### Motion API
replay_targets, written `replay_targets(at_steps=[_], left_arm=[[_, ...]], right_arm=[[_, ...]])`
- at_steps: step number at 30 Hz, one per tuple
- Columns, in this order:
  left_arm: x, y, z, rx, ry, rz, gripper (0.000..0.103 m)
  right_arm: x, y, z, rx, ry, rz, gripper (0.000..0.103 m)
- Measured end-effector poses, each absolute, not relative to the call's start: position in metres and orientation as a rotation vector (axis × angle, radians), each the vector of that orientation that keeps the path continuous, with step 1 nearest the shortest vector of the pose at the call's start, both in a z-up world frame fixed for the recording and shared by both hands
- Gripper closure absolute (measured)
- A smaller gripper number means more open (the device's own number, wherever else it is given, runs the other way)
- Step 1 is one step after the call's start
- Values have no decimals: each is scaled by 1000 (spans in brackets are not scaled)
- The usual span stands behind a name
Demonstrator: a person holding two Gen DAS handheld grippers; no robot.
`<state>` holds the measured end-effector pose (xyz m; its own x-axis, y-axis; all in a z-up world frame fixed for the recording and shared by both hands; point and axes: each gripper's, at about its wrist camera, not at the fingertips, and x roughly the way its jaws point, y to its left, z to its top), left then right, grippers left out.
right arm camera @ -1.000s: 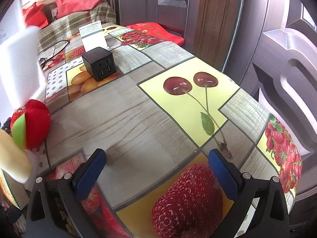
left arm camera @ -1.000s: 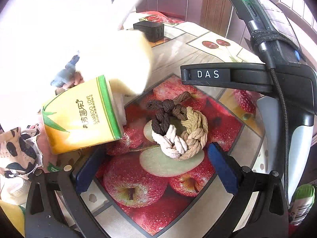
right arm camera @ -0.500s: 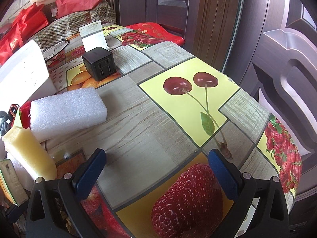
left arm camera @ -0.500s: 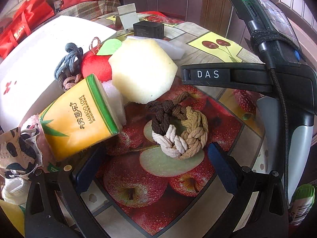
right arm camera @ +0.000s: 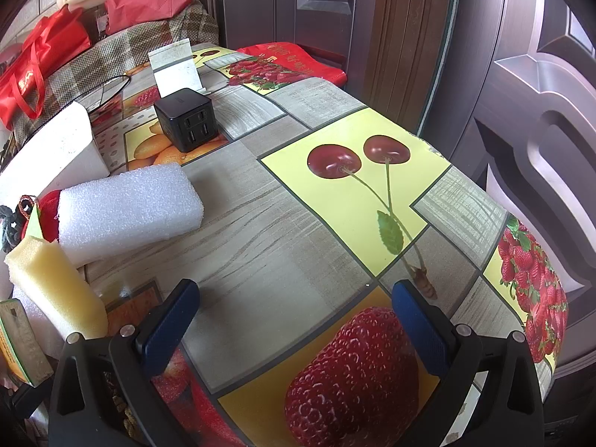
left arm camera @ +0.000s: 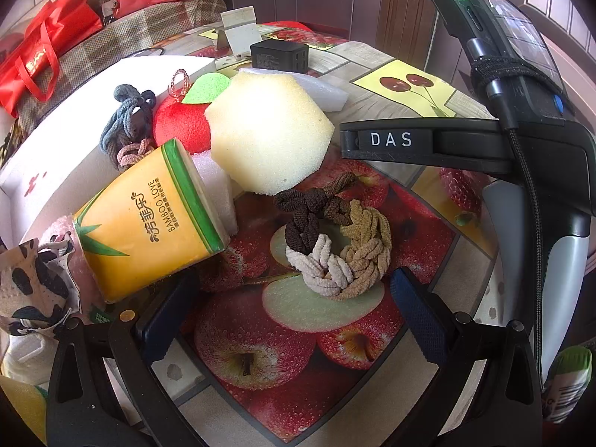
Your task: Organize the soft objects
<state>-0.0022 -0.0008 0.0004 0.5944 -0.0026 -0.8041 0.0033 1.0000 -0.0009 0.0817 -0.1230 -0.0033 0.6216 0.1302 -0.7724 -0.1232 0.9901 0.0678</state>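
Observation:
A braided ring of brown, beige and tan hair ties lies on the table between the open fingers of my left gripper. Behind it lean a yellow hexagonal sponge, a yellow tissue pack, a red plush apple and grey hair ties. A white foam block lies left in the right wrist view, beside the sponge. My right gripper is open and empty over bare tablecloth; its body shows in the left wrist view.
A white foam box stands behind the pile at left. A black charger cube and a white card stand sit at the back. A cow-print mask lies at far left. The table edge drops off on the right, near a door.
A white shape that covered the upper left has gone, uncovering the white box. The sponge, the plush apple and the white foam block now rest on the table. Both grippers have stayed still.

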Motion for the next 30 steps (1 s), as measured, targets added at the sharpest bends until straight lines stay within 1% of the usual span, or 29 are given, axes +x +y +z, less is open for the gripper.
replay_targets(at_steps=[18,27,30], left_arm=[[-2,-1,0,2,934,-4,1],[24,5,1,13,925,-71,1],[16,-2,3,0,914,-108,1]], right_arm=[[82,-123,-3,8,888,146,0],[82,-123,-4,4,888,144,0],[82,-122,-4,5,886,144,0]])
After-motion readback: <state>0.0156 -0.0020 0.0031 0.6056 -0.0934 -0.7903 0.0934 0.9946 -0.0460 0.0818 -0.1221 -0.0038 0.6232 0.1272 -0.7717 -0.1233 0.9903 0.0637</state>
